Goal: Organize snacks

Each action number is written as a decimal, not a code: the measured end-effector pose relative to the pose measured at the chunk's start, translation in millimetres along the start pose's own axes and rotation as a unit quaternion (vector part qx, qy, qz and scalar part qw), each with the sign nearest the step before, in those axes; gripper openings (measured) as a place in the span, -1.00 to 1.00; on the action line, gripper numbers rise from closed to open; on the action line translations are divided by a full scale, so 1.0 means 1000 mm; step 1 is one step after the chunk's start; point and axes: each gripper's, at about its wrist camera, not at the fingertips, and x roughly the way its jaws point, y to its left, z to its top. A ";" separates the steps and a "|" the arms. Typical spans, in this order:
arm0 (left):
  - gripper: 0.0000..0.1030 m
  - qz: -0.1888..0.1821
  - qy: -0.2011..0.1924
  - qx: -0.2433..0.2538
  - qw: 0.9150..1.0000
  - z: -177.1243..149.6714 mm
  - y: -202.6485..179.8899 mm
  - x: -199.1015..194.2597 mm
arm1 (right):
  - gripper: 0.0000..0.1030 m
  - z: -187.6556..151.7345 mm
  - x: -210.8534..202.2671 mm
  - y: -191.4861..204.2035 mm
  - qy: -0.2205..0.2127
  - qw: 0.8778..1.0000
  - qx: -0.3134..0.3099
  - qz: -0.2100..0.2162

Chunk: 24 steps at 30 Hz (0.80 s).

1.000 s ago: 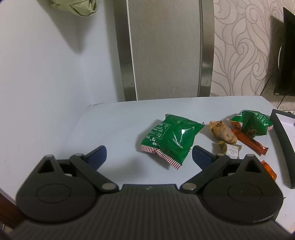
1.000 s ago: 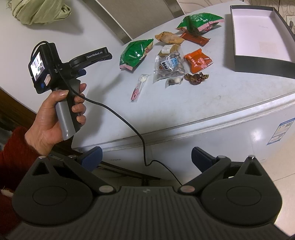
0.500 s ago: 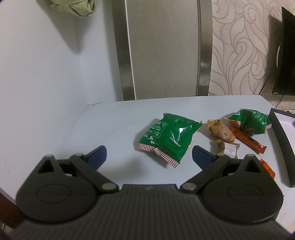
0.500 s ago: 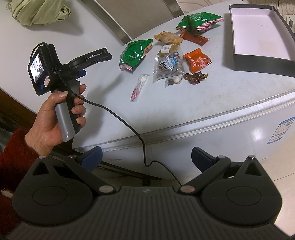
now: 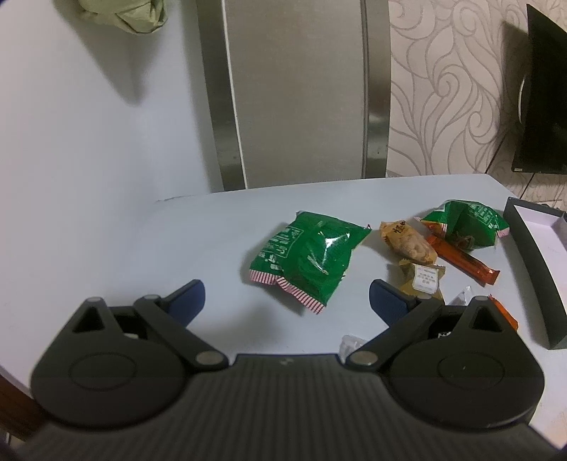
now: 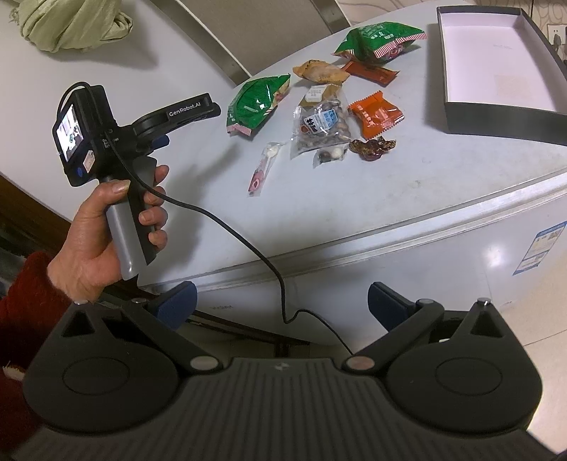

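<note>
Several snack packets lie on a white freezer top (image 6: 407, 184). A green bag (image 5: 308, 259) (image 6: 257, 103) lies nearest my left gripper (image 5: 287, 301), which is open and empty just short of it. A second green bag (image 5: 467, 223) (image 6: 375, 40), a tan packet (image 5: 407, 243), an orange bar (image 5: 460, 260), an orange wrapper (image 6: 375, 113) and a clear nut bag (image 6: 322, 129) lie further right. An open black box (image 6: 496, 67) (image 5: 535, 259) stands at the right. My right gripper (image 6: 281, 306) is open and empty, back from the freezer's front.
A green cloth (image 6: 71, 25) lies at the far left. A cable (image 6: 226, 227) hangs from the left gripper's handle (image 6: 134, 220). A grey panel (image 5: 297, 95) and patterned wall stand behind. A dark screen (image 5: 545, 92) hangs at the right.
My left gripper has drawn slightly left and back, so the snacks sit a little further right in its view. The right gripper has barely moved.
</note>
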 end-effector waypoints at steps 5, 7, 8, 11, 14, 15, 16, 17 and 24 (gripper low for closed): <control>0.96 -0.004 0.002 0.004 1.000 -0.002 -0.003 -0.001 | 1.00 0.001 -0.001 0.001 0.000 1.000 0.000 0.000; 0.96 -0.006 0.002 0.005 1.000 -0.003 -0.004 -0.002 | 1.00 0.001 0.000 0.001 0.000 1.000 -0.001 0.000; 0.96 -0.006 0.002 0.006 1.000 -0.003 -0.005 -0.003 | 1.00 0.002 0.000 0.001 0.000 1.000 -0.001 0.000; 0.96 -0.006 0.003 0.009 1.000 -0.004 -0.006 -0.003 | 1.00 0.002 -0.001 0.001 0.000 1.000 -0.001 0.001; 0.96 -0.006 0.005 0.009 1.000 -0.004 -0.006 -0.003 | 1.00 0.002 0.000 0.001 0.001 1.000 0.000 0.001; 0.96 -0.006 0.006 0.009 1.000 -0.004 -0.006 -0.003 | 1.00 0.001 0.000 0.002 0.001 1.000 0.000 0.001; 0.96 -0.006 0.006 0.009 1.000 -0.004 -0.006 -0.003 | 1.00 0.001 0.000 0.002 0.001 1.000 -0.001 0.001; 0.96 -0.006 0.006 0.009 1.000 -0.004 -0.006 -0.003 | 1.00 0.001 0.000 0.002 0.001 1.000 -0.001 0.001; 0.96 -0.007 0.006 0.006 1.000 -0.004 -0.005 -0.003 | 1.00 0.001 0.000 0.003 -0.001 1.000 -0.003 0.001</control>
